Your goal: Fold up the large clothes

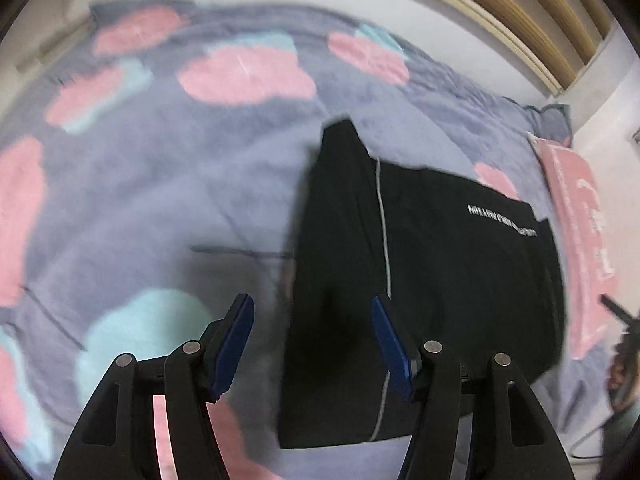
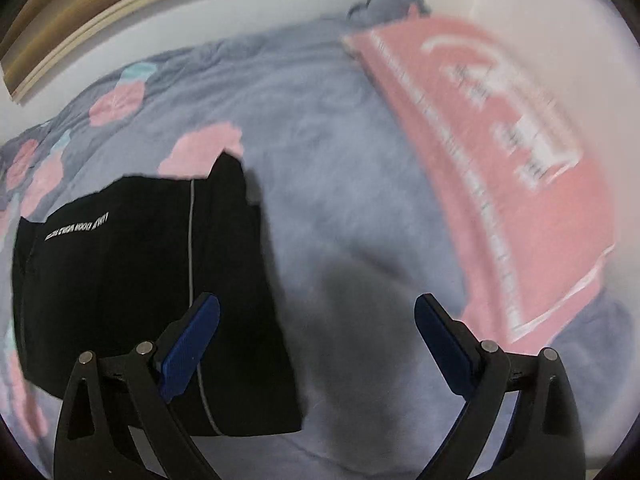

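Black garment (image 1: 420,280) lies folded into a rough rectangle on the bed, flat on the blue-grey blanket (image 1: 180,200). Nothing grips it.

Left gripper (image 1: 312,344): jaws apart, blue pads (image 1: 234,354) empty, held above the cloth. Through the gap I see the garment's left edge and bare blanket. Arm bases cut off by the bottom of the frame.

Right gripper (image 2: 318,344): jaws wide apart, nothing between them. In that view its left pad (image 2: 188,354) overlaps the garment's right part; the gap itself shows only blanket and a dark shadow (image 2: 352,320). No contact visible.

Garment details: a thin pale stripe (image 1: 384,240) runs along its length, white lettering (image 1: 502,220) sits near the far edge, too blurred to read. One corner (image 1: 340,136) sticks up past the far edge. In the right wrist view its left side runs into the lens rim, so the full outline isn't visible there.

Blanket carries pink and teal cloud shapes (image 1: 244,74), all smeared by motion blur.

Pink printed item (image 2: 500,168) lies to the right of the garment, apart from it, along the bed's edge; white markings on it unreadable, can't tell what it is.

Dark object (image 1: 622,344) at the right rim of the left wrist view, mostly cut off, unidentifiable.

Farthest back: white wall and pale wood trim (image 1: 500,12).
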Demonstrator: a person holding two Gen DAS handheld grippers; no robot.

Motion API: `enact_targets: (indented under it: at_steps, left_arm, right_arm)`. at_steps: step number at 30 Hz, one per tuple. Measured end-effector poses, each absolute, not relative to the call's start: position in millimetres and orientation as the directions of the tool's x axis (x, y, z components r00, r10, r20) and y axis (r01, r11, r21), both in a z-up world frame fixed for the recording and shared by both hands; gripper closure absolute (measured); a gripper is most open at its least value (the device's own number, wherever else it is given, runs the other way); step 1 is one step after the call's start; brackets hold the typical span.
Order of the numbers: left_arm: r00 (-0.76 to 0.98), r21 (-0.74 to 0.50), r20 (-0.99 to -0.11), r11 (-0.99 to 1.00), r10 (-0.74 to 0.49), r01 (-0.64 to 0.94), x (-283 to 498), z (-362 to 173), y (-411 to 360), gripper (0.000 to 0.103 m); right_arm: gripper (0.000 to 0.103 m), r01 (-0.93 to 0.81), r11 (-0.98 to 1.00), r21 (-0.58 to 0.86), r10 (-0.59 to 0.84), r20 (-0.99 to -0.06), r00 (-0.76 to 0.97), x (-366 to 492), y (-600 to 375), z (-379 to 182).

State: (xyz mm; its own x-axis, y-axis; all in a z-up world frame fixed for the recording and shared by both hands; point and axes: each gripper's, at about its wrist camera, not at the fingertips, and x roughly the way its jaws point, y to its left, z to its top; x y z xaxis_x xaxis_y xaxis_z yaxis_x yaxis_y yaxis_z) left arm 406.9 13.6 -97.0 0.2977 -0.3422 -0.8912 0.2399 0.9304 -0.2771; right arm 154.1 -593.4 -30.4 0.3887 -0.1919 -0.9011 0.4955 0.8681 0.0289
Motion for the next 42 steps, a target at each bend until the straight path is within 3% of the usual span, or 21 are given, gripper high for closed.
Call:
enact_targets:
  at_steps: [6,13,17,26,28,31,36,42]
  left_arm:
    - [0.143,-0.451,-0.868,0.876,-0.476,0.172,424.2,-160.1,13.6,0.040]
    - [0.038,-0.568,-0.817,0.814,-0.575,0.119,433.0,-200.8,8.6,0.040]
    - [0.016,-0.613,-0.787,0.785,-0.616,0.088,434.2,-210.8,8.1,0.040]
    - [-0.016,-0.735,-0.677,0.677,-0.735,0.038,436.4,-208.0,13.5,0.040]
    - [-0.023,-0.759,-0.652,0.651,-0.758,0.026,436.0,-203.1,15.6,0.035]
    - [-0.030,-0.754,-0.657,0.657,-0.753,0.022,435.5,-202.0,11.3,0.026]
    - [-0.091,-0.730,-0.681,0.683,-0.727,0.009,437.8,-224.3,-6.4,0.025]
    - [-0.132,-0.770,-0.633,0.638,-0.763,0.010,440.2,-243.5,-31.1,0.026]
  right_arm:
    - [0.004,0.448,0.886,0.118,-0.024,-0.954,0.298,170.3,-585.9,-91.7]
    - [0.004,0.418,0.828,0.374,0.251,-0.913,0.321,174.4,-592.7,-139.6]
    - [0.004,0.390,0.838,0.382,0.279,-0.913,0.297,178.1,-589.9,-158.4]
    - [0.009,0.347,0.747,0.566,0.458,-0.818,0.349,176.8,-600.2,-168.7]
    - [0.009,0.325,0.753,0.572,0.469,-0.813,0.345,175.3,-596.3,-165.0]
    - [0.008,0.306,0.764,0.568,0.478,-0.817,0.322,175.5,-589.8,-168.4]
    - [0.008,0.298,0.768,0.567,0.505,-0.822,0.263,188.6,-571.5,-186.7]
    - [0.009,0.251,0.762,0.597,0.541,-0.800,0.261,207.9,-551.2,-200.5]
